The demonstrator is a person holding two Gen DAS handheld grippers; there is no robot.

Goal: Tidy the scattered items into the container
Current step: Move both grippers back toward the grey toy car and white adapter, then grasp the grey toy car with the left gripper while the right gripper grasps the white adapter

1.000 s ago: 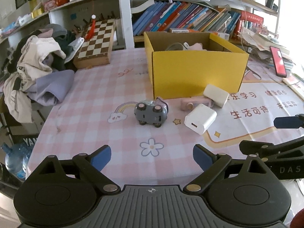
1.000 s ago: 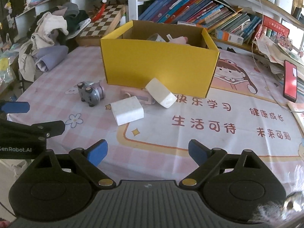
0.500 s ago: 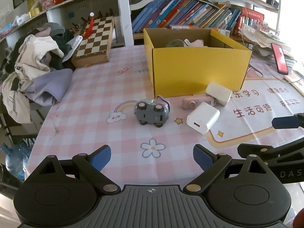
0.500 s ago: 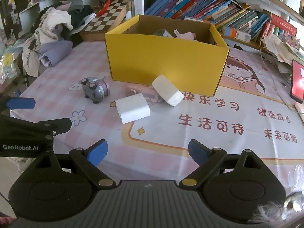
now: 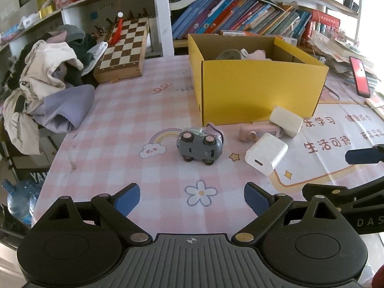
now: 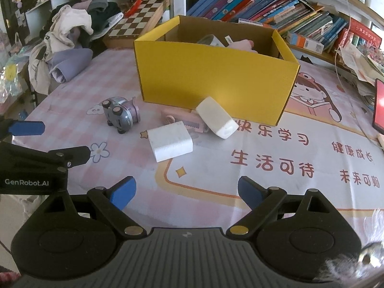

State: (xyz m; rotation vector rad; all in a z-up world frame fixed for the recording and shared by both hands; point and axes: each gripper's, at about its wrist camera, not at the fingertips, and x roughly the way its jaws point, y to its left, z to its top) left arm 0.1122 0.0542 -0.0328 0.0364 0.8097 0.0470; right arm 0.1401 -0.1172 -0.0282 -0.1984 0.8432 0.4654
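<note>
A yellow cardboard box (image 5: 259,88) (image 6: 216,81) stands on the table with several items inside. In front of it lie a grey toy car (image 5: 199,146) (image 6: 120,115) on its side, a white charger block (image 5: 266,153) (image 6: 170,141), a pink gadget (image 5: 254,132) (image 6: 182,120) and a cream block (image 5: 286,120) (image 6: 217,117) leaning on it. My left gripper (image 5: 192,198) is open and empty, short of the car. My right gripper (image 6: 186,189) is open and empty, short of the white charger.
A pile of clothes (image 5: 48,88) lies at the table's left edge. A chessboard (image 5: 124,48) leans behind it. Books (image 5: 240,16) fill the shelf behind the box. A red phone (image 5: 358,76) lies at the right. The table is covered with a pink checked cloth (image 5: 120,129).
Both grippers have moved slightly forward toward the items and the box; the objects look a little nearer. Nothing on the table has moved.
</note>
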